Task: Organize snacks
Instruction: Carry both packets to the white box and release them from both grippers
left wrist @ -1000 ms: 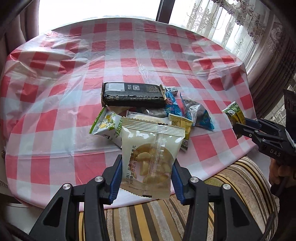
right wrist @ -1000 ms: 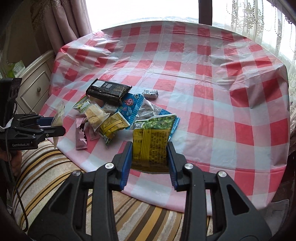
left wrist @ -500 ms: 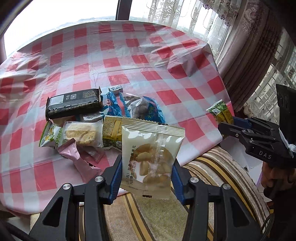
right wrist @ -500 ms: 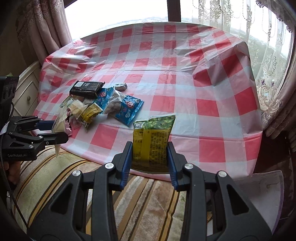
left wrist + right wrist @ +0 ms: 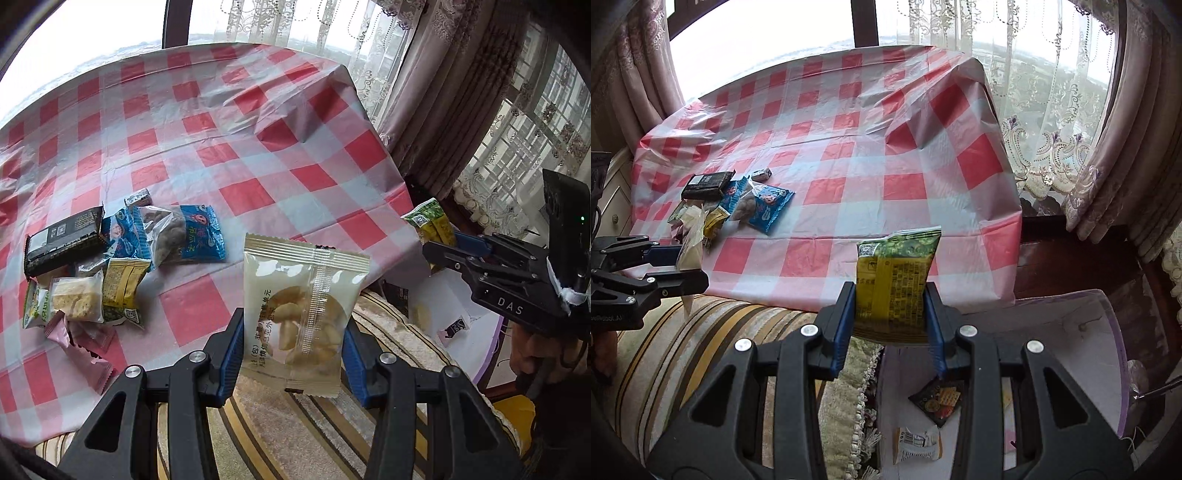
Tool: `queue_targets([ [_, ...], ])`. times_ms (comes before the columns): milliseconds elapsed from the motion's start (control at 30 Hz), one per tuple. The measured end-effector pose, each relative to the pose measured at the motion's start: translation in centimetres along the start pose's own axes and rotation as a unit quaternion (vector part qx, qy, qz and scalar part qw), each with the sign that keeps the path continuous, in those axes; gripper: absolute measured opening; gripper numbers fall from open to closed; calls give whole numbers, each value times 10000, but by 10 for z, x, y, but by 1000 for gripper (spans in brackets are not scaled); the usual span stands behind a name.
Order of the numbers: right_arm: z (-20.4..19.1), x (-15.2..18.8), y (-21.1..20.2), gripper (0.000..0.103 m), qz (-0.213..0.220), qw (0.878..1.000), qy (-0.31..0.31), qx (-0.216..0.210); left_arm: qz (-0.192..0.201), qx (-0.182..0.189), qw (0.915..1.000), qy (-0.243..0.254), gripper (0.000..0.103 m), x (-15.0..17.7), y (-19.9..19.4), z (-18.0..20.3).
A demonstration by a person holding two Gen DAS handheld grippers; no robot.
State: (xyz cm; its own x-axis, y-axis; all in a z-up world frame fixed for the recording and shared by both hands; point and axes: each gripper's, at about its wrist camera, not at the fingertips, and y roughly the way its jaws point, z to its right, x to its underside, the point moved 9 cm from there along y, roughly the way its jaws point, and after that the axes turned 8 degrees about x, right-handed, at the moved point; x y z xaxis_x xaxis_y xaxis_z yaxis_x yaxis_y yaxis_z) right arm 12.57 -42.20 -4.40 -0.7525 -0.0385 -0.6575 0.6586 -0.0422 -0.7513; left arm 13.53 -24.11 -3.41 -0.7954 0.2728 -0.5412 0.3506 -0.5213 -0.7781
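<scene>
We hold pale nut packet (image 5: 306, 314) in left gripper (image 5: 293, 354), green-yellow packet (image 5: 894, 284) in right gripper (image 5: 890, 317), both past worktop (image 5: 849, 155) edge. Early release risks missing white box (image 5: 1071, 332) beside worktop.

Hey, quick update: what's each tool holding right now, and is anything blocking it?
Left tool shut on pale snack packet. Right tool shut on yellow-green packet. White bin below right tool, nothing blocking.

Table (image 5: 258, 122) under red-white checked plastic cloth. Near its front left edge, clustered: black bar (image 5: 62, 240), blue packets (image 5: 184, 236), small box (image 5: 138, 197), yellow (image 5: 123, 291), pale (image 5: 77, 299) and pink (image 5: 81, 339) wrappers.
</scene>
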Motion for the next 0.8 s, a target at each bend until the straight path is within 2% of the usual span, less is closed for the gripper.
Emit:
queue_targets([
  [367, 89, 20, -8, 40, -97, 9949, 727, 693, -283, 586, 9966, 497, 49, -12, 40, 78],
  [533, 113, 21, -13, 40, -33, 9914, 882, 964, -435, 817, 9928, 758, 49, -16, 61, 113],
  [600, 121, 20, -14, 43, -4, 9898, 907, 1100, -465, 870, 9912, 878, 50, -18, 67, 124],
  [667, 126, 19, -16, 54, 56, 9883, 919, 1215, -470, 940, 9896, 986, 50, -20, 72, 135],
  [733, 130, 16, -20, 61, 142, 9868, 948, 1306, -477, 1060, 9877, 1043, 52, -22, 76, 144],
  [800, 131, 13, -23, 67, 223, 9853, 947, 1407, -495, 1127, 9867, 1066, 58, -24, 80, 150],
])
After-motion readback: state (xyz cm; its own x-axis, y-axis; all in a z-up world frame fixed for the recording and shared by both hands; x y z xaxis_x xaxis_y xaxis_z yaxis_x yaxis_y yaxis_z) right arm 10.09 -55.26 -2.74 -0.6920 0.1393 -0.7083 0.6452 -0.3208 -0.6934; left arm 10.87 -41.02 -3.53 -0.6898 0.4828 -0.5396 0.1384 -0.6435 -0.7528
